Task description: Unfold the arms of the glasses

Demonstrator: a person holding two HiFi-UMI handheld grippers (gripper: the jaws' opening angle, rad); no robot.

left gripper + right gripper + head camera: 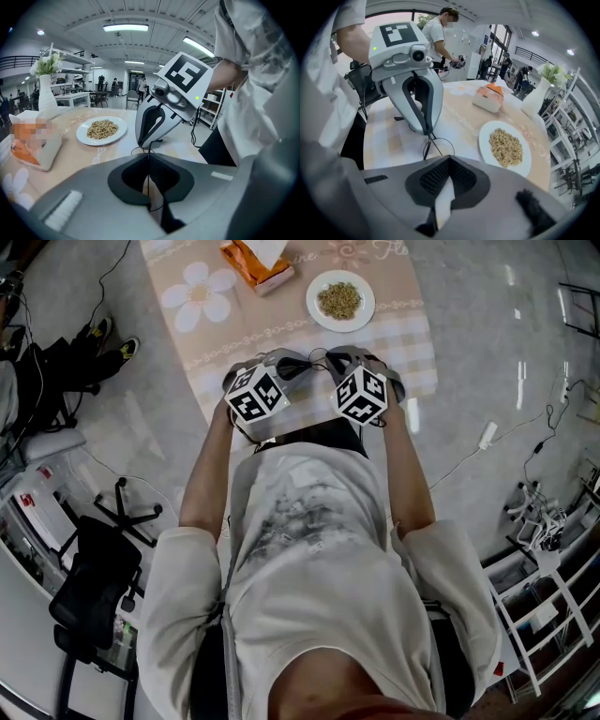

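Glasses (438, 147) of thin wire sit pinched in left tool (149, 157) and right tool (449, 158).

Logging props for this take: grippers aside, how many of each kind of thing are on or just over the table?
glasses: 1
plate of food: 1
tissue box: 1
vase of flowers: 1
Total: 4

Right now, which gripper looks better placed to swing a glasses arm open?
Probably the left. The glasses lie between both tips. A thin wire of them runs through the shut jaws of the left gripper, so it seems to have hold; the right gripper is shut too, but its grip is unclear.
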